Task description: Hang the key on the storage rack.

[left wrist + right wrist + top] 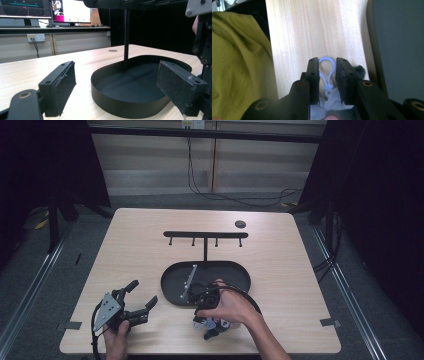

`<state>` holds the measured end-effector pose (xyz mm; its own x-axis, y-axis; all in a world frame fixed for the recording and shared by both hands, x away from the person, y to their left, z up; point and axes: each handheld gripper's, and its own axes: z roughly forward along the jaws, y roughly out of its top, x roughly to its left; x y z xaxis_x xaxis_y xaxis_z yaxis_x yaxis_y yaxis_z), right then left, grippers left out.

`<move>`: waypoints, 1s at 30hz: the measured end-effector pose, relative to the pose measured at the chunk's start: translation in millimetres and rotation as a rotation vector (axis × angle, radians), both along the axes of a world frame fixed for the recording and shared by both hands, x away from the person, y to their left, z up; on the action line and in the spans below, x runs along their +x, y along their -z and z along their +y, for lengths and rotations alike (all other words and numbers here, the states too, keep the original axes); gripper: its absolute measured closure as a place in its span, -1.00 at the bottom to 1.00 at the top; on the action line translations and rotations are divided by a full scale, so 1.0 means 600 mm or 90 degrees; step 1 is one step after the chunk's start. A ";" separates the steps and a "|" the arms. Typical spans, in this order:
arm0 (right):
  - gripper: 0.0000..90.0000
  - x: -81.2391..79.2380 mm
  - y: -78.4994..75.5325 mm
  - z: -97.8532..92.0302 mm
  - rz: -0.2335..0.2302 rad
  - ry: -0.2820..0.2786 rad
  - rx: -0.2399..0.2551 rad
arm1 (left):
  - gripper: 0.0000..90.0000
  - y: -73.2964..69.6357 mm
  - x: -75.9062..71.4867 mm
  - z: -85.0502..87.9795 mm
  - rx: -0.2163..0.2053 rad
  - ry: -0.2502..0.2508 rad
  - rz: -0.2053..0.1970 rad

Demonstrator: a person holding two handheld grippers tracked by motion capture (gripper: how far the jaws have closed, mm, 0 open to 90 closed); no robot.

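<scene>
The right gripper (327,65) has its two black jaws drawn close on either side of a pale blue plastic loop (326,65), the clasp of a small keychain charm (219,324). In the right gripper view the pads (314,75) press against the loop's sides. The loop's rounded end points away from the gripper along the jaws, towards the table top (150,270), and its long axis runs parallel to the jaws. Behind it a narrow neck leads back to a pale blue and pink body between the jaw roots, with a bit of dark fluff (360,70) just beside the right-hand jaw. In the high view the charm lies on the table near the front edge, just in front of the black oval tray (235,270), under the right hand (232,307). From the tray rises a thin post bearing a black hook bar (205,234). The left gripper (141,296) is well apart from the charm at the front left, its jaws spread wide with nothing between them, pointing towards the tray.
</scene>
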<state>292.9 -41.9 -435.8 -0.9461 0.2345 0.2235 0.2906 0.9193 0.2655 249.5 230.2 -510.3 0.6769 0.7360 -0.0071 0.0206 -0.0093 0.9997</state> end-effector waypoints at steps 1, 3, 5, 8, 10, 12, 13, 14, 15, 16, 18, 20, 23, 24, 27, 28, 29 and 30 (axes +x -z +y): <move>0.65 0.000 0.004 0.002 0.007 -0.005 -0.012 | -0.66 0.000 0.000 0.000 0.000 0.001 0.000; 0.66 0.000 0.008 0.005 0.011 -0.011 -0.022 | -0.66 0.000 0.000 0.000 0.000 0.001 0.000; 0.70 0.001 0.012 0.008 0.016 -0.016 -0.030 | -0.66 0.000 0.000 0.000 0.000 0.001 0.000; 0.74 -0.002 0.014 0.015 0.015 -0.023 -0.037 | -0.66 0.000 0.000 0.000 0.000 0.000 0.000; 0.77 -0.004 0.018 0.019 0.020 -0.033 -0.042 | -0.66 0.000 0.000 0.000 0.000 0.001 0.000; 0.79 -0.008 0.015 0.020 0.014 -0.028 -0.043 | -0.66 0.000 0.000 0.000 0.000 0.001 0.000; 0.78 -0.008 0.015 0.019 0.018 -0.030 -0.046 | -0.66 0.000 0.000 0.000 0.000 0.001 0.000; 0.77 -0.008 0.016 0.019 0.019 -0.028 -0.050 | -0.66 0.000 0.000 0.000 0.000 0.001 0.000; 0.76 -0.006 0.016 0.018 0.017 -0.021 -0.066 | -0.66 0.000 0.000 0.000 0.000 0.001 0.000; 0.75 -0.004 0.018 0.015 0.014 -0.018 -0.065 | -0.66 0.000 0.000 0.000 0.000 0.001 0.000; 0.72 0.000 0.019 0.012 0.019 -0.014 -0.063 | -0.66 0.000 0.000 0.000 0.000 0.001 0.000; 0.67 0.001 0.018 0.011 0.018 -0.011 -0.074 | -0.66 0.000 0.000 0.000 0.000 0.001 0.000; 0.63 0.002 0.020 0.013 0.015 -0.012 -0.082 | -0.66 0.000 0.000 0.000 0.000 0.001 0.000; 0.61 0.006 0.022 0.013 0.014 -0.018 -0.085 | -0.66 0.000 0.000 0.000 0.000 0.001 0.000; 0.56 0.011 0.026 0.016 0.010 -0.022 -0.104 | -0.66 0.000 0.000 0.000 0.000 0.001 0.000; 0.56 0.011 0.028 0.016 0.012 -0.023 -0.108 | -0.66 0.000 0.000 0.000 -0.001 0.002 0.001; 0.56 0.013 0.029 0.017 0.013 -0.027 -0.110 | -0.66 0.000 0.000 0.000 0.000 0.001 0.000; 0.56 0.013 0.032 0.018 0.015 -0.031 -0.120 | -0.66 0.000 0.000 0.000 0.001 0.001 0.000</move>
